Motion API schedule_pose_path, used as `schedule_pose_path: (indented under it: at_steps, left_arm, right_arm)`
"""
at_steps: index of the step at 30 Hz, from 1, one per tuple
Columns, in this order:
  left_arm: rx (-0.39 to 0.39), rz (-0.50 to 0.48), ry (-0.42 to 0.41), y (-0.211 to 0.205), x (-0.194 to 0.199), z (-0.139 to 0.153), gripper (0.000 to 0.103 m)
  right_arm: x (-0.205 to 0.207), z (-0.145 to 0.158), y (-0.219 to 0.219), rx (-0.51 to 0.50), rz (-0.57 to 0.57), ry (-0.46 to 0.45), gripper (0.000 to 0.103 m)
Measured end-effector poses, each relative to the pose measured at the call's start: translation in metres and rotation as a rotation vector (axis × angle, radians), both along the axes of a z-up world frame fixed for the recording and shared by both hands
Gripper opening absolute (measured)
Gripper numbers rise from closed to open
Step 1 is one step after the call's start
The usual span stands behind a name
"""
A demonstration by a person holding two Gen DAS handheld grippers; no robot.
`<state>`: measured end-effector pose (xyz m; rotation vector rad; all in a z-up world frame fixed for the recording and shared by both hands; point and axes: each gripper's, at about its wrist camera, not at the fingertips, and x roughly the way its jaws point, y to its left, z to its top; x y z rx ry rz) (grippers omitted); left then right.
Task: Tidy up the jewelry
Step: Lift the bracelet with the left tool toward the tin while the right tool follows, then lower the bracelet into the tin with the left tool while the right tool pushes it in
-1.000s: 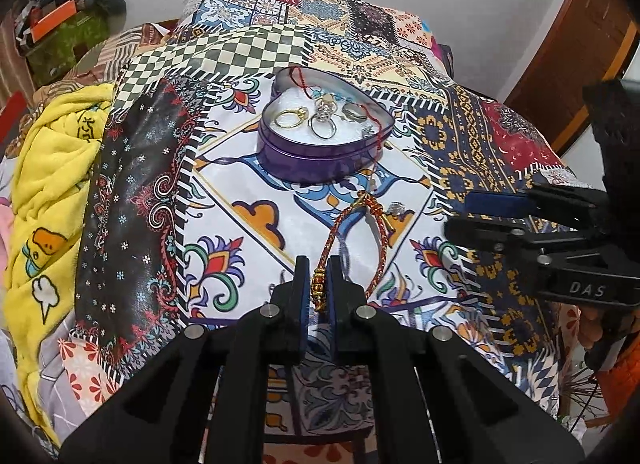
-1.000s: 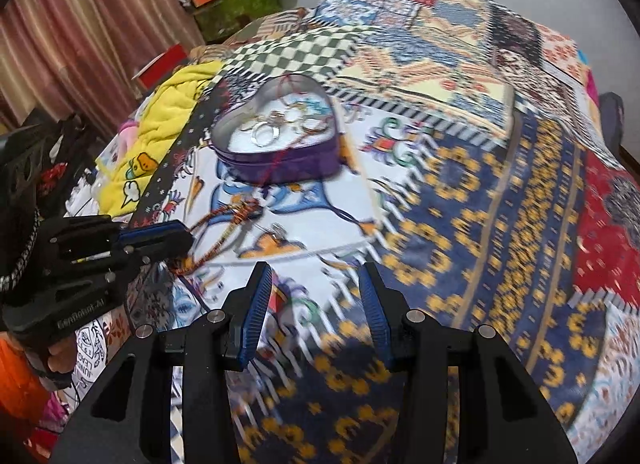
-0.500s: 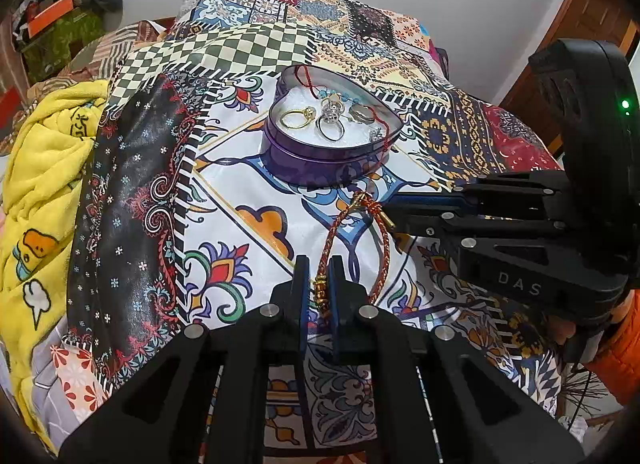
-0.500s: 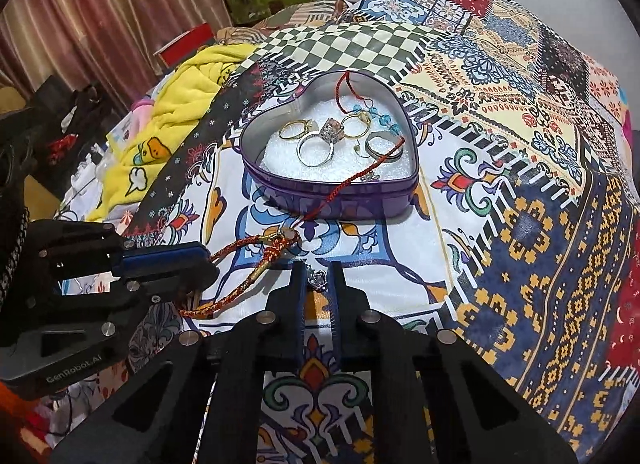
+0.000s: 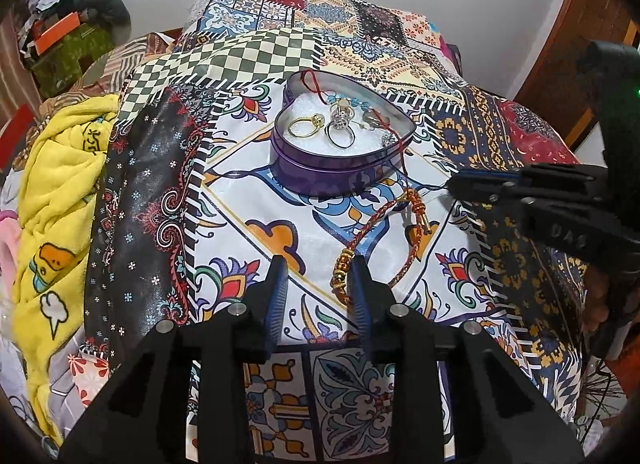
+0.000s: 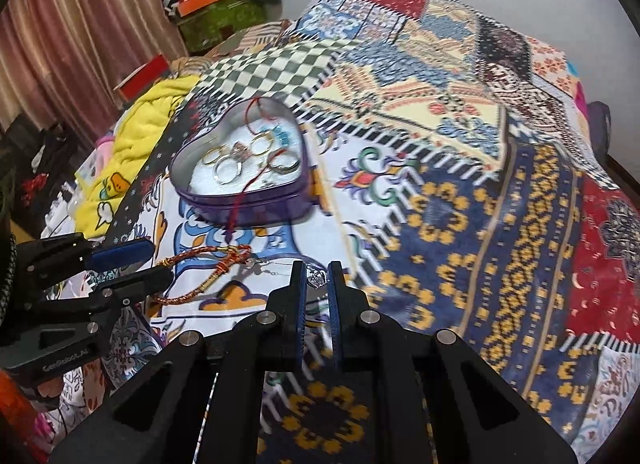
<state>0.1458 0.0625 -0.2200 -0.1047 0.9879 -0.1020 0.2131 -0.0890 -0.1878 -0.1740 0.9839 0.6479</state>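
A purple heart-shaped tin (image 5: 320, 178) stands on the patchwork bedspread (image 5: 248, 192), holding several rings (image 5: 306, 126) and a red cord. A red-and-gold braided bracelet (image 5: 376, 236) lies loose on the cloth in front of the tin, its gold beads beside my left gripper's right finger. My left gripper (image 5: 318, 292) is open with nothing between its fingers. In the right wrist view the tin (image 6: 256, 204) sits far left and the bracelet (image 6: 200, 268) lies before it. My right gripper (image 6: 316, 296) is shut on a small silver pendant (image 6: 318, 278) with a thin chain trailing left.
A yellow blanket (image 5: 52, 200) lies bunched at the bed's left edge. Boxes and clutter (image 5: 68, 44) are stacked at the back left, near a curtain (image 6: 80, 24). A wooden door (image 5: 568, 44) stands at the right. The bedspread stretches wide to the right (image 6: 500, 224).
My left gripper has opened and let the braided bracelet drop onto the cloth. My right gripper, shut on the pendant, has drawn back to the right, away from the tin.
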Motion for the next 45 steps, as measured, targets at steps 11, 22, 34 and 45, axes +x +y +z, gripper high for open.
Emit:
schedule_pose_path:
  at_steps: [11, 22, 34, 45]
  left_arm:
    - [0.010, -0.045, -0.005, -0.016, 0.002, 0.005, 0.005]
    - [-0.041, -0.024, -0.133, -0.015, 0.000, 0.053, 0.005]
    - [-0.046, -0.017, -0.161, -0.015, 0.003, 0.063, 0.005]
    - [-0.047, 0.036, -0.152, 0.006, 0.016, 0.055, 0.005]
  right_arm:
    - [0.002, 0.013, -0.016, 0.034, -0.044, -0.028, 0.009]
    - [-0.005, 0.036, -0.018, 0.085, -0.024, -0.066, 0.009]
    - [-0.016, 0.064, 0.004, 0.129, 0.033, -0.136, 0.009]
    - [-0.005, 0.075, 0.028, 0.156, 0.063, -0.159, 0.009]
